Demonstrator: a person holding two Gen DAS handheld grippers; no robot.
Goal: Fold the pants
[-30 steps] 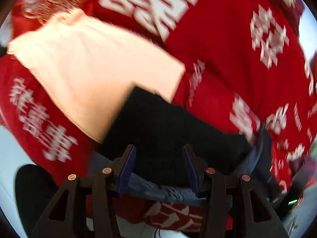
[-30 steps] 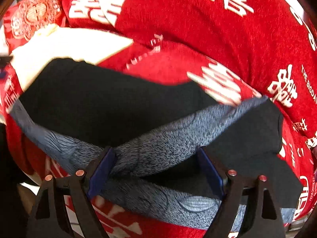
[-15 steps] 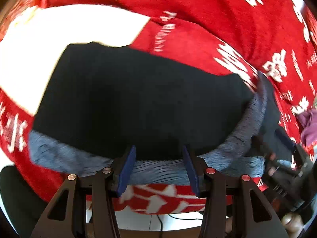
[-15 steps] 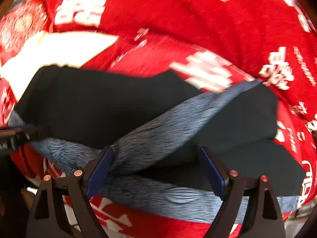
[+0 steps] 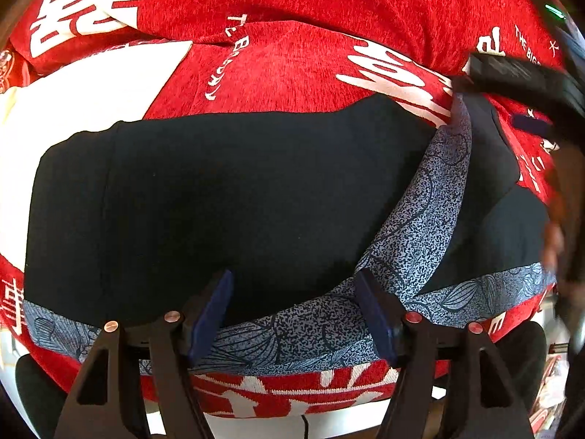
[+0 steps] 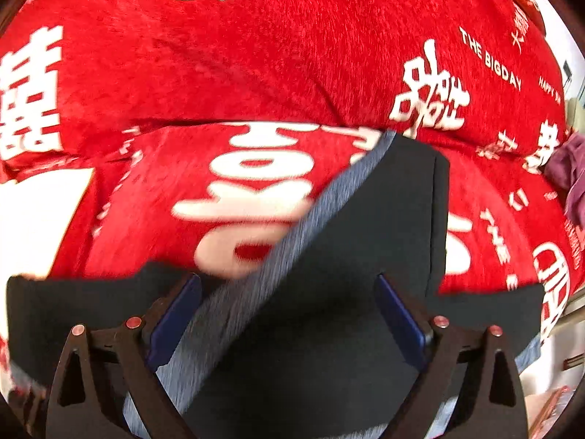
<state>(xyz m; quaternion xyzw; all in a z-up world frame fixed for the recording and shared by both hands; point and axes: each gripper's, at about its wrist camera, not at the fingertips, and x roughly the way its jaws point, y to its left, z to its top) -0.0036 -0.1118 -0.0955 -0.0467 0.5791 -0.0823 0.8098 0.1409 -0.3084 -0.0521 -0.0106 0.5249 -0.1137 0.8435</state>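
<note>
Far left, a white cloth lies on the red blanket, the pants overlapping its near edge. The pants are black with a blue-grey patterned band and lie with their long axis left to right along the blanket's near side. The left gripper stands with jaws apart over the band, gripping nothing. To the right, the right gripper is likewise spread wide, straddling a diagonal stretch of band; it is nearer the loose right-hand portion. Compared with a second ago, the left view has swung from the white cloth to centre on the pants.
</note>
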